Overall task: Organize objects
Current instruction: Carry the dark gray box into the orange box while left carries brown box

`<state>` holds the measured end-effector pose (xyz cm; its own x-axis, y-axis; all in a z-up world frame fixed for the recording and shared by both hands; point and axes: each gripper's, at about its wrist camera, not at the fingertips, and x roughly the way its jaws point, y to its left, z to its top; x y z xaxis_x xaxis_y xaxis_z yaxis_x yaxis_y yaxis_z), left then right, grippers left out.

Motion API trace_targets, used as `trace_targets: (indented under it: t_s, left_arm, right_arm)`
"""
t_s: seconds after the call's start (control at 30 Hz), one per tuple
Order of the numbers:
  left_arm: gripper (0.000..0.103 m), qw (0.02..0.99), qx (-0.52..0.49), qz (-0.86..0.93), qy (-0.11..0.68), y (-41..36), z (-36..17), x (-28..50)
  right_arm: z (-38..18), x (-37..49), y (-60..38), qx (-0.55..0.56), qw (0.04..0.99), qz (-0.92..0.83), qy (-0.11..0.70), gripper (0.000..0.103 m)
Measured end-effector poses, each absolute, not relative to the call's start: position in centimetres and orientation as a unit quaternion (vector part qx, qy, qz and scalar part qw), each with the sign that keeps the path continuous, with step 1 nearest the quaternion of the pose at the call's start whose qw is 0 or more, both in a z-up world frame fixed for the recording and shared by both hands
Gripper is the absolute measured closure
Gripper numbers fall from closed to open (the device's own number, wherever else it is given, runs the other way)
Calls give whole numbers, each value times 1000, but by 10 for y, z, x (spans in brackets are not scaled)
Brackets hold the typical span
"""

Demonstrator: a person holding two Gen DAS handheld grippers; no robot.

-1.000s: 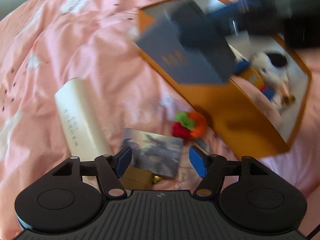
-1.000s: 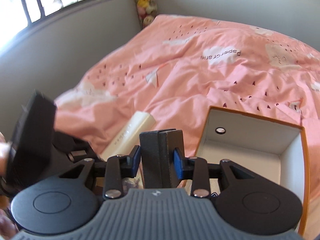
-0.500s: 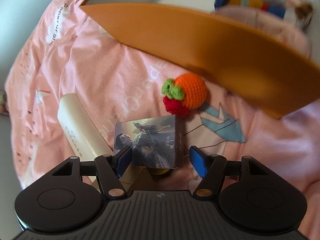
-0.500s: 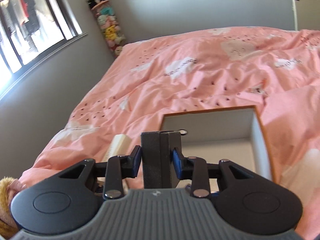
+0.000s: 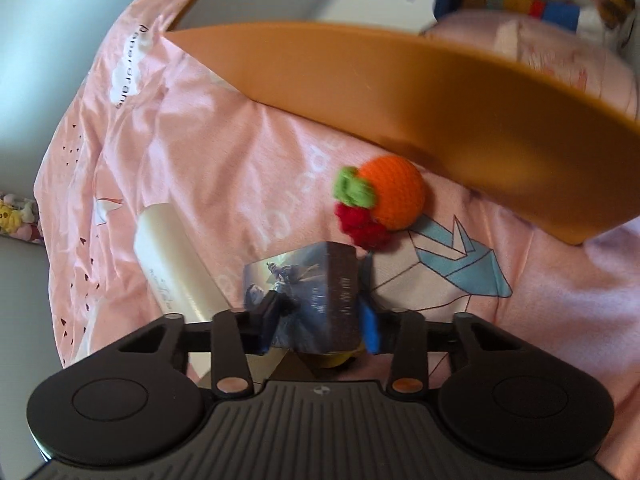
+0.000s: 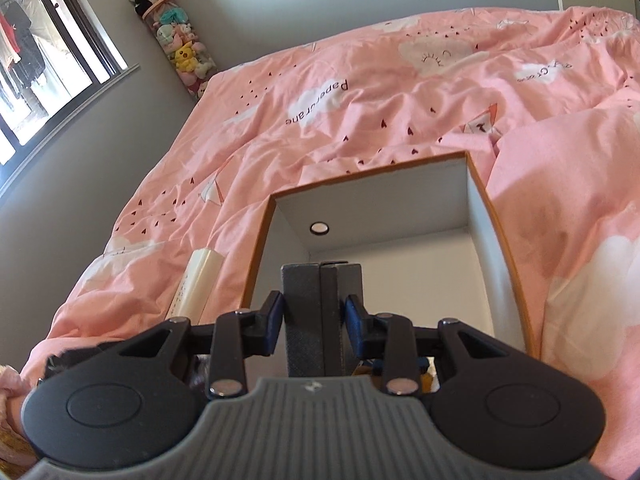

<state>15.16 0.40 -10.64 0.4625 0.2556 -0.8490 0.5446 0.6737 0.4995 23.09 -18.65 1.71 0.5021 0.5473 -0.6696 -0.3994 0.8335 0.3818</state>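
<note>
My left gripper (image 5: 318,322) is shut on a small picture box (image 5: 308,300) with printed figure art, held just above the pink bedspread. A crocheted orange and red fruit toy (image 5: 380,204) lies just beyond it, next to the orange storage box (image 5: 420,96). My right gripper (image 6: 316,316) is shut on a dark grey box (image 6: 320,320) and holds it upright over the open orange-rimmed storage box (image 6: 476,216), whose white inside shows. Plush toys (image 5: 528,0) lie inside the storage box at the far end.
A cream cylindrical tube (image 5: 172,264) lies on the bed left of the picture box; it also shows in the right wrist view (image 6: 198,280). Something yellow (image 5: 338,358) lies under the left gripper. A column of plush toys (image 6: 176,40) stands by the far wall near a window.
My left gripper closed on the picture box and tilted it up. My right gripper carried the dark grey box further over the storage box opening.
</note>
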Motion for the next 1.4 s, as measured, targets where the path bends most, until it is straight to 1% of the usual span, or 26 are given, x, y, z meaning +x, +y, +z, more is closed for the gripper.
trace_targets:
  t_s: [0.13, 0.2, 0.27, 0.43, 0.7, 0.83, 1.07, 1.23, 1.4]
  left_arm:
    - [74, 772, 379, -85, 503, 12, -85, 155]
    - [77, 777, 381, -71, 496, 17, -77, 158]
    - [77, 777, 379, -62, 500, 24, -73, 163]
    - [76, 777, 339, -78, 525, 40, -68, 184]
    - [73, 784, 318, -68, 529, 44, -70, 199]
    - [75, 781, 256, -87, 563, 53, -76, 207]
    - [77, 807, 220, -75, 543, 62, -60, 208]
    - [77, 828, 156, -70, 534, 73, -36, 215]
    - [77, 853, 115, -74, 503, 73, -6, 220]
  right_arm:
    - [9, 233, -184, 92, 857, 277, 425, 68]
    - [6, 235, -185, 93, 855, 275, 429, 68]
    - [3, 237, -186, 96, 853, 275, 433, 68]
    - [-2, 246, -187, 101, 845, 280, 444, 68]
    - [-19, 273, -182, 132, 813, 300, 480, 68]
    - [-34, 293, -175, 163, 784, 316, 509, 68]
    - [-61, 326, -160, 192, 732, 330, 564, 67]
    - [-73, 337, -157, 202, 712, 325, 589, 67]
    - [-79, 341, -157, 204, 706, 316, 600, 67]
